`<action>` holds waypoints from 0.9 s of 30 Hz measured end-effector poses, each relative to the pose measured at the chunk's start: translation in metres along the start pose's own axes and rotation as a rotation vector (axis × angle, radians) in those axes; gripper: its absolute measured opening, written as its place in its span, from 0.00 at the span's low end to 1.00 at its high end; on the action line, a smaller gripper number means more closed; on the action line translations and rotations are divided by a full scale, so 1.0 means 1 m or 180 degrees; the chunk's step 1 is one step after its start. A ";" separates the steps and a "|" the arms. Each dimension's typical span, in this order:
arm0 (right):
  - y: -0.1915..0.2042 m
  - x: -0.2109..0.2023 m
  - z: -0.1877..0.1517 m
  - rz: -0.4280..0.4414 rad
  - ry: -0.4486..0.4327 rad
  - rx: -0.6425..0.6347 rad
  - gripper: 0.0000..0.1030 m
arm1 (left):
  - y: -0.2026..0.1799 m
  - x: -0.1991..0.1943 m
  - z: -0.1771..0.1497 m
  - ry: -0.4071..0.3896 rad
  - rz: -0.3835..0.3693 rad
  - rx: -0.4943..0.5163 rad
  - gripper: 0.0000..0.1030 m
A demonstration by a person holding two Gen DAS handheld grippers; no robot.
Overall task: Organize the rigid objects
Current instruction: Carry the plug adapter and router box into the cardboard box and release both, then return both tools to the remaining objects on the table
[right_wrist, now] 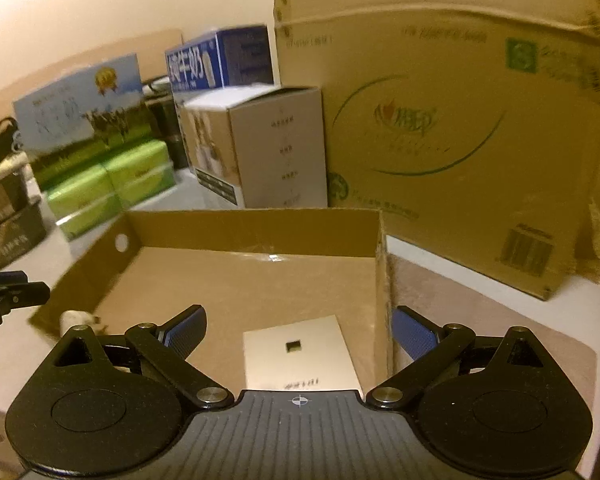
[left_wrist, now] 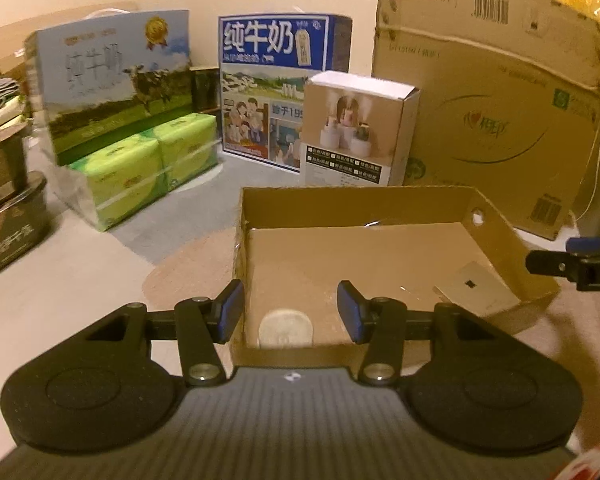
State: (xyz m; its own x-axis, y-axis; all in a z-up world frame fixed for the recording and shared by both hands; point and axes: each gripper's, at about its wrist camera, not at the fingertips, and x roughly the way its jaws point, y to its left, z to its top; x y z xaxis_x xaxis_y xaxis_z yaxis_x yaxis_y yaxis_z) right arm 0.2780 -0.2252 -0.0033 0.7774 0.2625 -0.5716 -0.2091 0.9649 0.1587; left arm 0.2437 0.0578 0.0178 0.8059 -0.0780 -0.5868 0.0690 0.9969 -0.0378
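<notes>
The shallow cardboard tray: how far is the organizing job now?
Done: the shallow brown cardboard tray already holds a flat white square card and a round pale disc. In hand: nothing; the left gripper and right gripper are open, each straddling a tray wall. Left: apparently moving the tray.

Ahead of the black, blue-padded left gripper sits a plain brown cardboard tray holding a pale card with a dark square. Beyond to its left are bright green tissue packs, and farther off a blue-and-white milk carton, perhaps cartoon-printed.
</notes>
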 end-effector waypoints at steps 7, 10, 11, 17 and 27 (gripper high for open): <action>0.014 -0.064 -0.029 0.0136 -0.0055 0.0183 0.95 | -0.008 -0.057 -0.032 -0.0010 0.0069 -0.0097 0.49; 0.021 -0.086 -0.045 0.0166 -0.0029 0.0197 0.95 | -0.011 -0.080 -0.048 -0.0021 0.0110 -0.0129 0.51; 0.024 -0.093 -0.050 0.0171 -0.0023 0.0180 0.95 | -0.012 -0.087 -0.053 -0.0024 0.0124 -0.0151 0.51; 0.030 -0.125 -0.080 0.0172 0.0024 0.0244 0.95 | -0.016 -0.121 -0.081 -0.0025 0.0173 -0.0201 0.53; 0.049 -0.149 -0.117 0.0247 0.0167 0.0230 0.95 | -0.016 -0.155 -0.125 0.0047 0.0188 -0.0252 0.60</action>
State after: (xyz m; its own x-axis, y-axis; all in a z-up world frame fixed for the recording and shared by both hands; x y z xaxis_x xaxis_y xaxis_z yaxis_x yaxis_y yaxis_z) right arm 0.0823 -0.2163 -0.0048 0.7280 0.3380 -0.5964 -0.2226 0.9394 0.2608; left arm 0.0440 0.0547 0.0083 0.7985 -0.0196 -0.6017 -0.0255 0.9975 -0.0664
